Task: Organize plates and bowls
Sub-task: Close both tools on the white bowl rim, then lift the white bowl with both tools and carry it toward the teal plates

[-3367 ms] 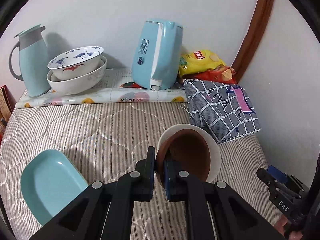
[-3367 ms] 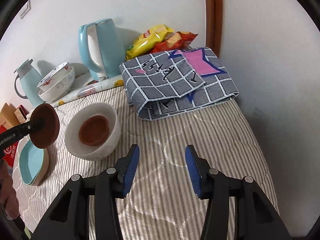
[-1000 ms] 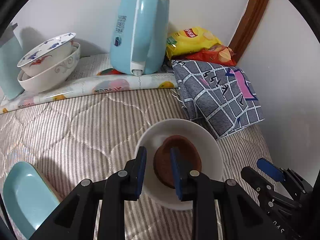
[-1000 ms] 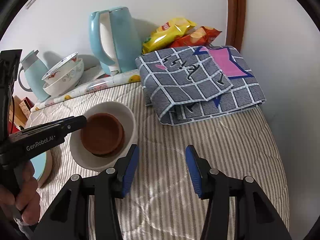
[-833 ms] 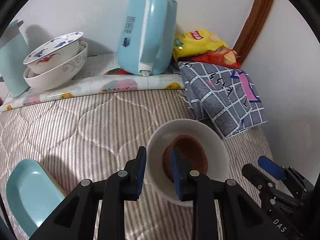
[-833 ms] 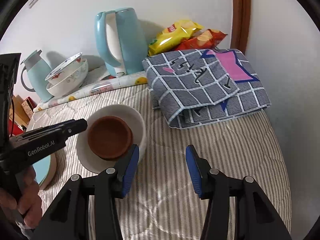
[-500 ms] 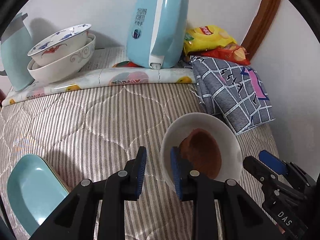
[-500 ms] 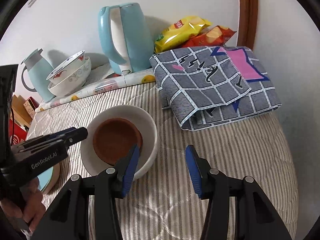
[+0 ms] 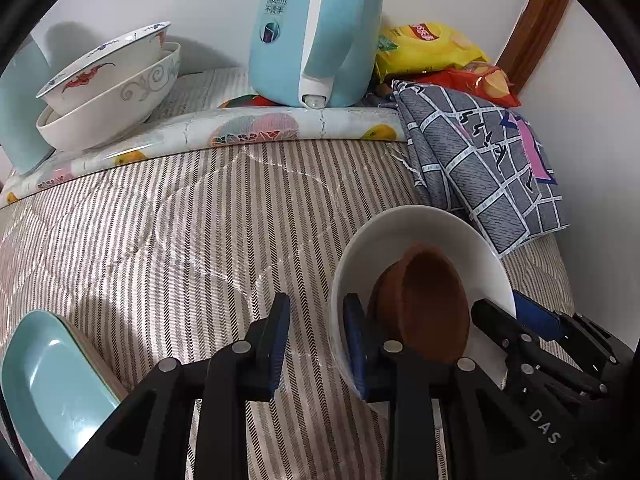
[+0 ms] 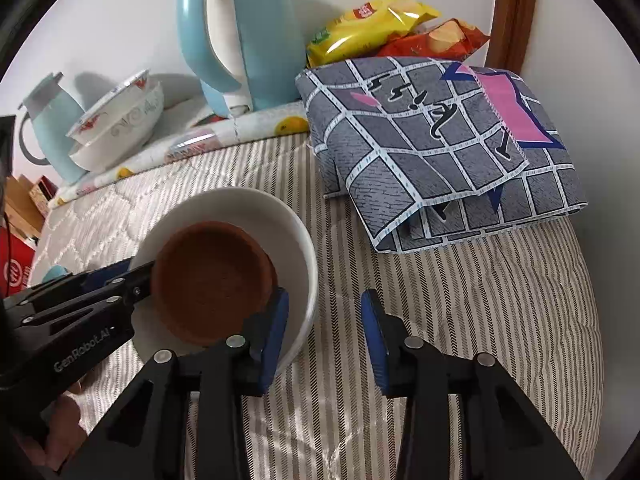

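A white bowl (image 9: 424, 228) (image 10: 288, 224) sits on the striped bedding with brown saucers (image 9: 432, 300) (image 10: 212, 276) stacked inside. My left gripper (image 9: 314, 340) is open and straddles the bowl's left rim, one finger inside and one outside. My right gripper (image 10: 324, 336) is open and straddles the bowl's right rim the same way. Two patterned white bowls (image 9: 108, 88) (image 10: 116, 124) are nested at the back left. A teal plate (image 9: 44, 384) lies at the front left.
A light blue kettle (image 9: 316, 28) (image 10: 236, 36) stands at the back on a rolled fruit-print mat (image 9: 240, 132). A folded grey checked cloth (image 10: 440, 140) (image 9: 480, 168) and snack bags (image 10: 384, 20) lie at the right, by the wall. A teal jug (image 10: 48, 128) stands far left.
Both grippers have moved in on the white bowl. Each one now straddles a side of the rim. The left gripper let go of a brown saucer into the bowl earlier.
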The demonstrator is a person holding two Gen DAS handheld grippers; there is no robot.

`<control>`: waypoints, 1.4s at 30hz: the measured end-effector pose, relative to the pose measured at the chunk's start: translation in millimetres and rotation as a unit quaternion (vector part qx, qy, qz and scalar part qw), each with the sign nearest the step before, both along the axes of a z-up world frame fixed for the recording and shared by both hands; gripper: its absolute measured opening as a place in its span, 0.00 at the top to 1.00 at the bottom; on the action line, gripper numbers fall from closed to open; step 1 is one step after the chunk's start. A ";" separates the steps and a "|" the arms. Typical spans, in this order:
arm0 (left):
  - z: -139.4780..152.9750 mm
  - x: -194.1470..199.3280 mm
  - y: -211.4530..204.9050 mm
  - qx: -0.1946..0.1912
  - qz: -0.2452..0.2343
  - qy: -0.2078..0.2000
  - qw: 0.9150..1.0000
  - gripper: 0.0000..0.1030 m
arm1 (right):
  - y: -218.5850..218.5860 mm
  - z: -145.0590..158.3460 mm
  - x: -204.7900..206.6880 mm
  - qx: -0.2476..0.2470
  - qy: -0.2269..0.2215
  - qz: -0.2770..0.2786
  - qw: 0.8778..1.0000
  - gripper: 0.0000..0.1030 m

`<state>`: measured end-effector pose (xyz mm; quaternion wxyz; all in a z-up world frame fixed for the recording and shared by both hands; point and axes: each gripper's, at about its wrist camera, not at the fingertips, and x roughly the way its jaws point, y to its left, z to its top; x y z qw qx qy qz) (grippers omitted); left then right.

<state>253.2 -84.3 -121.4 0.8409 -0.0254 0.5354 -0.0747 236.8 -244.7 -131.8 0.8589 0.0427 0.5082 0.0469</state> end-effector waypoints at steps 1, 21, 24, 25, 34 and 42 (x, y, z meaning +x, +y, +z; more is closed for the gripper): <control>-1.2 1.1 -0.8 0.001 -0.001 0.002 1.000 0.74 | 0.9 -1.9 1.2 -0.001 0.002 0.001 1.000 0.66; -8.8 5.4 -0.5 -0.010 -0.011 -0.011 1.000 0.74 | 1.7 -17.6 12.3 -0.006 -0.003 -0.007 1.000 0.61; -8.8 4.9 0.4 -0.016 -0.011 -0.013 1.000 0.75 | 0.3 -17.5 10.6 -0.002 -0.007 -0.016 1.000 0.61; -8.8 4.8 1.1 -0.018 -0.011 -0.014 1.000 0.75 | 0.0 -17.6 10.5 0.000 -0.005 -0.020 1.000 0.61; -9.6 6.5 1.1 -0.032 -0.010 -0.009 0.999 0.82 | -1.3 -18.6 14.0 0.005 0.013 -0.017 1.000 0.61; -9.2 4.7 -3.4 -0.027 -0.011 -0.014 0.999 0.90 | 5.0 -18.6 11.9 0.028 0.012 -0.008 1.000 0.89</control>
